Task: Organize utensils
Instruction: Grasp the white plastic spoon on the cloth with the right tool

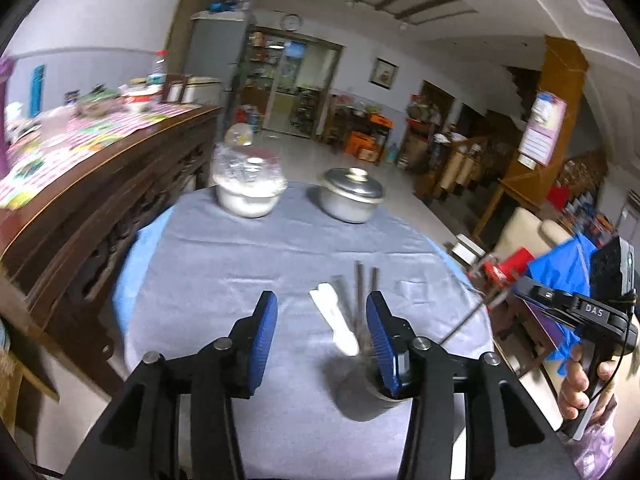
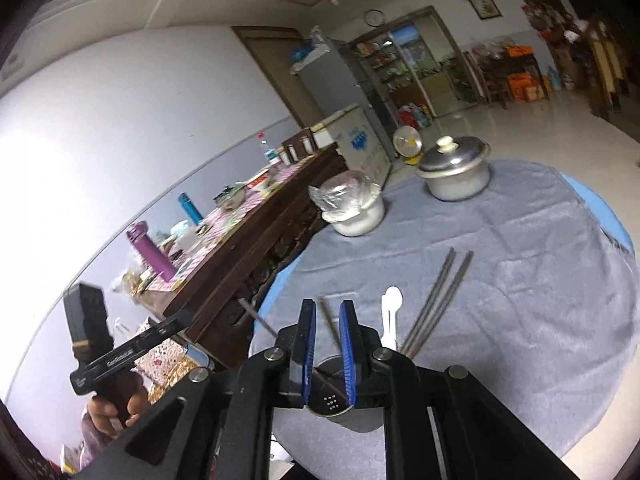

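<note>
A metal utensil holder cup (image 1: 362, 394) stands on the grey tablecloth (image 1: 240, 264), holding a white spoon (image 1: 334, 322) and several dark chopsticks (image 1: 362, 288). My left gripper (image 1: 322, 338) is open and empty, just above and left of the cup. In the right wrist view the cup (image 2: 332, 398) sits right under my right gripper (image 2: 328, 336). Its jaws are narrow with a single blurred chopstick (image 2: 330, 326) standing between them; I cannot tell if the pads press it. The white spoon (image 2: 390, 318) and chopsticks (image 2: 438, 300) lean out to the right.
A lidded metal pot (image 1: 352, 196) and a white bowl covered with plastic (image 1: 248, 188) stand at the table's far side. A dark wooden sideboard (image 1: 92, 200) with clutter runs along the left. The other hand-held gripper (image 1: 580, 312) shows at the right edge.
</note>
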Demonstrator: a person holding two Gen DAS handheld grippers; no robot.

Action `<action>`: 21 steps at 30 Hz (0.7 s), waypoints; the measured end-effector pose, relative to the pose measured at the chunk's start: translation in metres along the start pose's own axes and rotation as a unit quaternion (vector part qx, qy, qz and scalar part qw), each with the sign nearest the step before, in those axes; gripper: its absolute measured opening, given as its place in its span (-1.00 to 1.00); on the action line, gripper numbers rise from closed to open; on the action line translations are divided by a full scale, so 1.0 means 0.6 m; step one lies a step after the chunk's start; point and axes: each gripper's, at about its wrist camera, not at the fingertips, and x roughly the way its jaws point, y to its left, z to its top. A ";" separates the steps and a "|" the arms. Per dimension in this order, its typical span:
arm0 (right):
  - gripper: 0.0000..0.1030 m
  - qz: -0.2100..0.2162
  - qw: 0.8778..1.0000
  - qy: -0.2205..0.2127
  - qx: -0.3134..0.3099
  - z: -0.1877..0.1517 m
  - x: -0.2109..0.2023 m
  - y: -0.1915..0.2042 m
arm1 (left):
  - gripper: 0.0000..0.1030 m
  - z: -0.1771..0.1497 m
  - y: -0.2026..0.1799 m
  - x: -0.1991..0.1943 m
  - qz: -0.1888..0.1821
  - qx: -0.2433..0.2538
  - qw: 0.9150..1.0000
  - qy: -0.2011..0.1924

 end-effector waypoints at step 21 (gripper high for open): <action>-0.72 -0.010 0.960 0.277 0.036 0.036 0.433 -0.145 | -0.07 -0.040 0.109 0.226 0.051 -0.061 0.991 0.105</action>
